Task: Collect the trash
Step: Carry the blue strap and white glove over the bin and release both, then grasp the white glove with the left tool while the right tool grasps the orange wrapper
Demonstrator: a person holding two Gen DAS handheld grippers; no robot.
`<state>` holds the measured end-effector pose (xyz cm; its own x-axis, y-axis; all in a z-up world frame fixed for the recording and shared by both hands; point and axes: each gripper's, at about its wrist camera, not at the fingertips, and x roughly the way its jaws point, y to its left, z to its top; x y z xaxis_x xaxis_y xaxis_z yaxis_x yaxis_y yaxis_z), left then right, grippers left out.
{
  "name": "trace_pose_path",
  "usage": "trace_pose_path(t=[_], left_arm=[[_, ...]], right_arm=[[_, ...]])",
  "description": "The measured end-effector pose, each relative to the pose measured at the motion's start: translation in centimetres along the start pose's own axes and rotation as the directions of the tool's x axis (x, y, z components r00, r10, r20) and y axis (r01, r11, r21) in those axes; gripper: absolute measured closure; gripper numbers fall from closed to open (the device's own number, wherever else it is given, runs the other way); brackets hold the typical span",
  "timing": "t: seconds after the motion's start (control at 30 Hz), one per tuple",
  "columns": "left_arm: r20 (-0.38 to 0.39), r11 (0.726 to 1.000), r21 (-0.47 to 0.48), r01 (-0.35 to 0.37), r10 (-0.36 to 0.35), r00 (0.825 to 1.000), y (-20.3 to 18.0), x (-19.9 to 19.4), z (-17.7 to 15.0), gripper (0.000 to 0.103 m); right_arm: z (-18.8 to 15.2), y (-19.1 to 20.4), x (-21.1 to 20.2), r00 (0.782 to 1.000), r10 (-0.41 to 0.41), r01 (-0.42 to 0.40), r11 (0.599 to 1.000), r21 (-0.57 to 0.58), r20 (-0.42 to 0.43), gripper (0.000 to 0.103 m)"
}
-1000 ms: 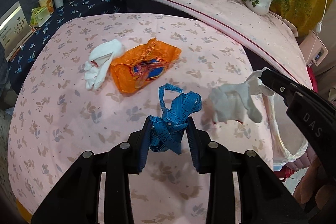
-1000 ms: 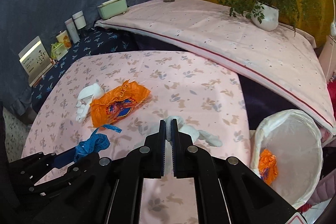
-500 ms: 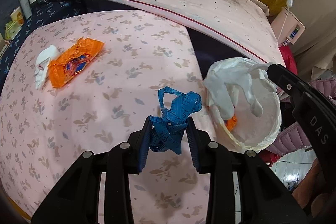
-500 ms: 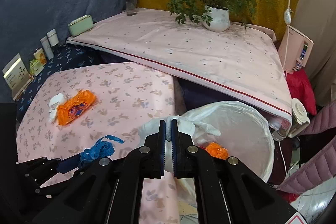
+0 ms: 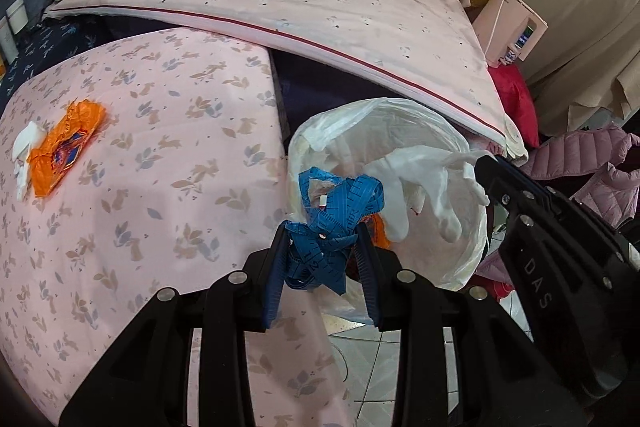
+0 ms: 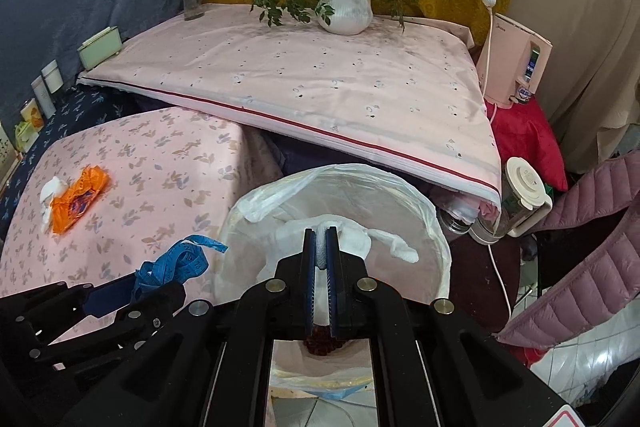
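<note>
Trash hangs from both grippers over the white-lined bin (image 6: 434, 227). The right gripper (image 6: 320, 247) pinches a white glove (image 5: 420, 183), its fingers drooping into the bin. The left gripper (image 5: 322, 251) squeezes a bunched blue tape measure (image 5: 334, 223) at the bin's near edge. Something orange (image 5: 378, 233) lies inside the bin. An orange wrapper (image 5: 64, 147) and white tissue (image 5: 24, 147) sit well apart on the tabletop (image 5: 160, 187).

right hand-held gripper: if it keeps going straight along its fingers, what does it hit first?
Most likely the white bag liner of the trash bin. The right hand-held gripper, shut on a white glove, points down into the bin's open mouth, with nothing else showing ahead. Depth is unclear, so whether it meets the liner's wall or bottom can't be told.
</note>
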<state>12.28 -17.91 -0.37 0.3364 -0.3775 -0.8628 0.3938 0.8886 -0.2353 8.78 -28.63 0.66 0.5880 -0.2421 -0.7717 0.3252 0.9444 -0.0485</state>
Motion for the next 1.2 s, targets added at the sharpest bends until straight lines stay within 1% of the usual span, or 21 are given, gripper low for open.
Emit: trace_pose_path(t=[0.23, 0.33, 0.37, 0.4, 0.43, 0.47, 0.5, 0.53, 0.6, 0.73, 0.9, 1.03, 1.2], left_arm=[[-0.03, 0.999, 0.03, 0.02, -0.019, 0.999, -2.4, 2.1, 0.0, 0.071], [-0.04, 0.998, 0.049, 0.037, -0.035, 0.999, -3.2, 2.5, -0.1, 0.069], [-0.041, 0.998, 0.05, 0.035, -0.033, 0.999, -3.2, 2.6, -0.1, 0.067], [-0.038, 0.998, 0.049, 0.027, -0.025, 0.999, -3.2, 2.6, -0.2, 0.059], [-0.032, 0.999, 0.048, 0.015, -0.014, 0.999, -3.2, 2.6, -0.2, 0.054], [-0.025, 0.999, 0.047, 0.002, -0.001, 1.0, -3.1, 2.5, -0.1, 0.047], [-0.019, 0.999, 0.044, -0.01, 0.01, 1.0, -2.9, 2.5, -0.1, 0.043], [-0.017, 0.999, 0.041, -0.02, 0.021, 1.0, -2.7, 2.4, -0.1, 0.042], [-0.02, 0.999, 0.027, -0.033, 0.034, 0.999, -2.2, 2.5, 0.1, 0.041], [-0.023, 0.999, 0.0, -0.051, 0.051, 0.998, -1.2, 2.4, 0.1, 0.041], [-0.016, 0.998, -0.018, -0.064, 0.063, 0.998, 0.0, 2.0, 0.0, 0.041], [-0.01, 0.997, -0.031, -0.076, 0.076, 0.997, 1.2, 1.6, 0.1, 0.041], [0.003, 0.994, -0.057, -0.095, 0.095, 0.995, 3.1, 0.9, 0.2, 0.041]], right_arm=[[0.1, -2.5, 0.2, 0.999, -0.034, 0.034, 0.999, 0.024, -0.001, 0.098], [0.0, -3.3, 0.3, 0.999, -0.039, 0.039, 0.999, 0.034, -0.003, 0.097], [0.0, -3.5, 0.4, 0.999, -0.04, 0.04, 0.998, 0.04, -0.003, 0.097], [0.0, -3.6, 0.5, 0.999, -0.04, 0.04, 0.998, 0.044, -0.004, 0.095], [0.0, -3.7, 0.5, 0.999, -0.041, 0.041, 0.998, 0.049, -0.002, 0.094], [0.0, -3.7, 0.5, 0.999, -0.041, 0.041, 0.998, 0.051, 0.0, 0.094], [-0.1, -3.7, 0.5, 0.999, -0.04, 0.04, 0.998, 0.049, 0.0, 0.094], [0.0, -3.6, 0.6, 0.999, -0.042, 0.042, 0.998, 0.045, 0.001, 0.094], [-0.1, -3.4, 0.5, 0.999, -0.049, 0.049, 0.998, 0.037, 0.003, 0.092], [0.0, -3.1, 0.3, 0.999, -0.047, 0.047, 0.998, 0.031, 0.012, 0.084], [0.1, -2.3, 0.2, 0.999, -0.042, 0.041, 0.999, 0.017, 0.013, 0.082], [0.1, -1.0, 0.2, 0.999, -0.034, 0.034, 0.999, -0.002, 0.012, 0.077], [0.4, 0.7, 0.1, 1.0, -0.016, 0.017, 1.0, -0.021, 0.016, 0.077]])
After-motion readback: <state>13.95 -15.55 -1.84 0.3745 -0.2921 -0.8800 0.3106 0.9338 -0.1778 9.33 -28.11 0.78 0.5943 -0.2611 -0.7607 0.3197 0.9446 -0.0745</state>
